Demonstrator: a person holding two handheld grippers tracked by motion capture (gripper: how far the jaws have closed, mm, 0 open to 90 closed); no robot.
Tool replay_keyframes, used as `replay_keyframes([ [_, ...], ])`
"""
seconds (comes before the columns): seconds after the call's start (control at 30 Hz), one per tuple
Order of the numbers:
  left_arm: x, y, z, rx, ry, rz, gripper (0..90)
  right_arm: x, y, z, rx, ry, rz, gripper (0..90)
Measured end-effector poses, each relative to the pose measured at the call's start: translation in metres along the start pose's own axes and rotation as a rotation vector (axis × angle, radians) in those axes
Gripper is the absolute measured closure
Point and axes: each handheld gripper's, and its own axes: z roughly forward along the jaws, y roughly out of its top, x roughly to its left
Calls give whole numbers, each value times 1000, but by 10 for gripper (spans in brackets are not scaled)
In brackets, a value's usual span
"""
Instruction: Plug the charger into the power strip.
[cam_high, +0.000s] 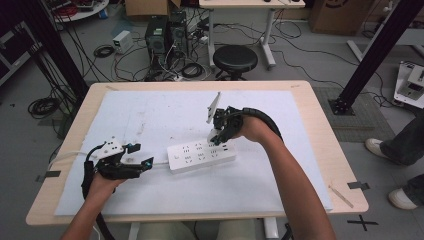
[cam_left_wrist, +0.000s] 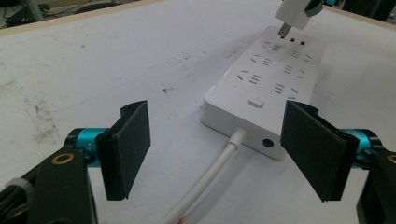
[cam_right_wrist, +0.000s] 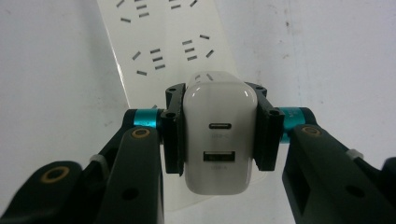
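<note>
surface: white sheet (cam_high: 150, 115) on the table, power strip (cam_high: 201, 156) lying flat
right gripper (cam_right_wrist: 217, 135): clamped on white USB charger (cam_right_wrist: 218, 140) — prongs just above the strip's end sockets, not seated
left gripper (cam_left_wrist: 219, 149): jaws apart, empty — by the strip's cable (cam_left_wrist: 215, 172) end
left to do: push the charger home

One power strip (cam_high: 201, 155); one charger (cam_right_wrist: 218, 130); two tongs; one stool (cam_high: 235, 59).

Dim, even overhead light washes the white desk (cam_high: 150, 115) cover, shadows soft; the room behind falls dark, and nearby gripper parts blur slightly.
</note>
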Motion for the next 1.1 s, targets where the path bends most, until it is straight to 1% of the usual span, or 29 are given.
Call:
replay_keyframes([
  [0.13,0,-1,0,0,0,0,245,0,0,6,17,2,-47,634],
  [0.3,1,-1,0,-2,-1,2,245,-1,1,10,22,3,-72,634],
  [0.37,1,-1,0,-2,-4,-1,245,0,2,11,34,2,-98,634],
  [0.43,1,-1,0,-1,-2,-1,245,0,2,13,33,6,-114,634],
  [0.47,1,-1,1,0,-6,-3,245,0,3,13,32,5,-135,634],
  [0.53,1,-1,1,0,-6,-2,245,0,6,14,49,8,-151,635],
  [0.63,1,-2,2,1,-7,-3,245,1,15,15,109,11,-191,635],
  [0.67,0,-2,2,0,-7,-4,245,1,19,18,138,15,-202,635],
  [0.7,0,-3,2,-2,-8,-5,245,0,23,19,152,24,-211,636],
  [0.8,0,-3,2,-4,-7,-12,245,-2,31,21,194,40,-211,637],
  [0.87,0,-3,2,-5,-8,-12,245,-3,33,22,199,46,-218,637],
  [0.9,0,-4,1,-6,-7,-16,245,-4,39,26,233,57,-226,637],
  [0.93,0,-4,1,-5,-8,-16,245,-2,40,29,268,56,-219,636],
  [0.97,0,-4,0,-7,-5,-15,245,-1,41,33,280,52,-248,637],
  [1.0,0,-4,0,-8,-6,-15,245,-2,43,34,284,60,-249,637],
  [1.1,1,-4,-1,-8,-3,-16,245,-2,43,34,287,62,-245,637],
])
